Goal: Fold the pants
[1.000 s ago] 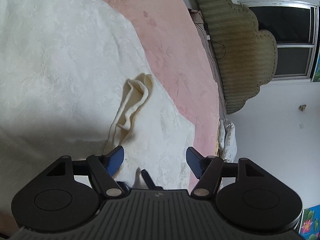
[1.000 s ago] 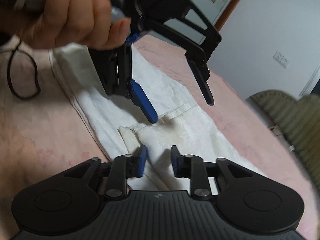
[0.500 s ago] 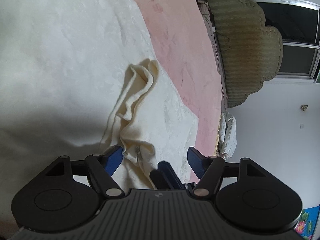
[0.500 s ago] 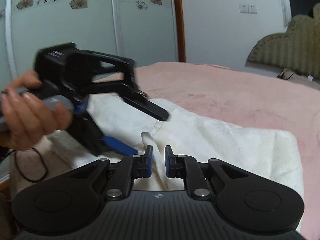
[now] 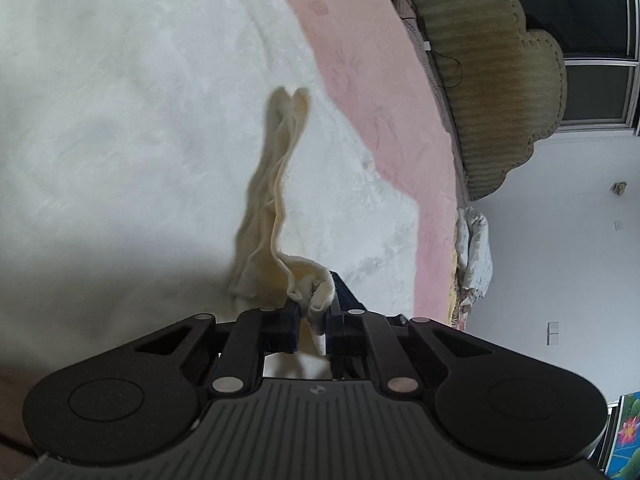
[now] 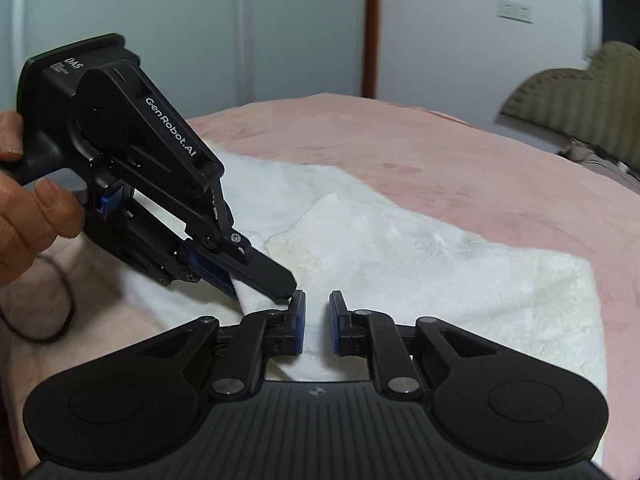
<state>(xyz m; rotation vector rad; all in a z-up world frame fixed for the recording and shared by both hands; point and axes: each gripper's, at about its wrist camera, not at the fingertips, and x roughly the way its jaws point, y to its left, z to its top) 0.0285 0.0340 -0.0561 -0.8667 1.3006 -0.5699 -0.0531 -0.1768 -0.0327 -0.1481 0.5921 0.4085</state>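
Cream-white pants [image 5: 140, 140] lie spread on a pink bed; they also show in the right wrist view [image 6: 420, 260]. My left gripper [image 5: 311, 320] is shut on a bunched fold of the pants' edge [image 5: 312, 292], with a raised ridge of cloth running away from it. In the right wrist view the left gripper [image 6: 256, 276] pinches the cloth just left of my right gripper [image 6: 317, 322]. The right gripper's jaws stand a narrow gap apart over the pants, with nothing between the pads.
The pink bedspread [image 6: 460, 160] surrounds the pants. An olive padded headboard [image 5: 500, 92] stands at the bed's far end, with a window behind it. A black cable [image 6: 60, 320] lies on the bed at the left. A hand [image 6: 28, 220] holds the left gripper.
My left gripper closed from wide open onto the pants' edge and lifted a fold. My right gripper's jaws opened slightly, and it now sits right beside the left gripper's tips.
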